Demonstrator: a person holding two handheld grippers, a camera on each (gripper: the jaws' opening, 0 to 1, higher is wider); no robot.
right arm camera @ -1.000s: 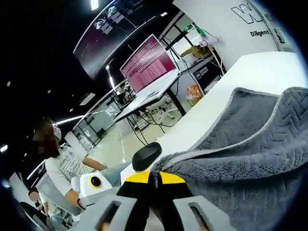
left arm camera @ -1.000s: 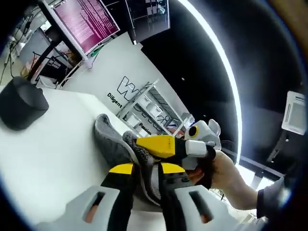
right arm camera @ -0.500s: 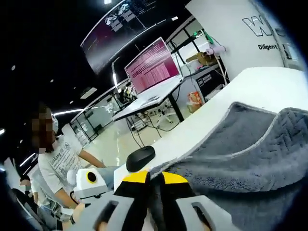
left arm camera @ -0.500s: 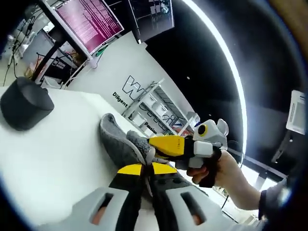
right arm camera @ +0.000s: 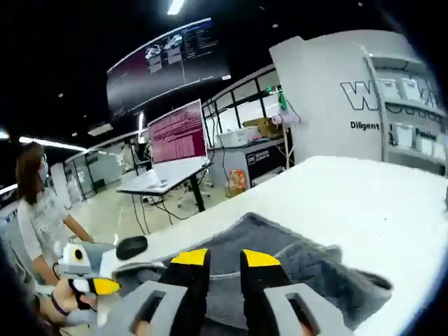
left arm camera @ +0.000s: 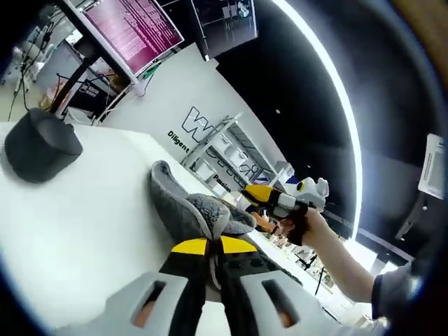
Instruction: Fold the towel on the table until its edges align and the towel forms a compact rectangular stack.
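Observation:
A grey towel (left arm camera: 178,206) lies bunched on the white table (left arm camera: 84,210). My left gripper (left arm camera: 213,246) is shut on a fold of it, the cloth running in between the yellow tips. My right gripper (left arm camera: 260,194), held in a hand, hovers off to the right of the towel, clear of the cloth. In the right gripper view its own jaws (right arm camera: 225,257) stand open with a gap above the towel (right arm camera: 308,262), which lies flat on the table (right arm camera: 364,196). The left gripper (right arm camera: 91,285) shows low at the left, at the towel's far end.
A dark round object (left arm camera: 40,143) (right arm camera: 131,246) sits on the table beyond the towel. Desks with a pink-lit monitor (left arm camera: 129,31) (right arm camera: 176,133) and white shelves (left arm camera: 224,157) stand behind. A person (right arm camera: 38,210) stands at the left.
My right gripper has let go of the towel, opened and pulled up and away from it. The towel end it held has dropped onto the table. My left gripper keeps its hold.

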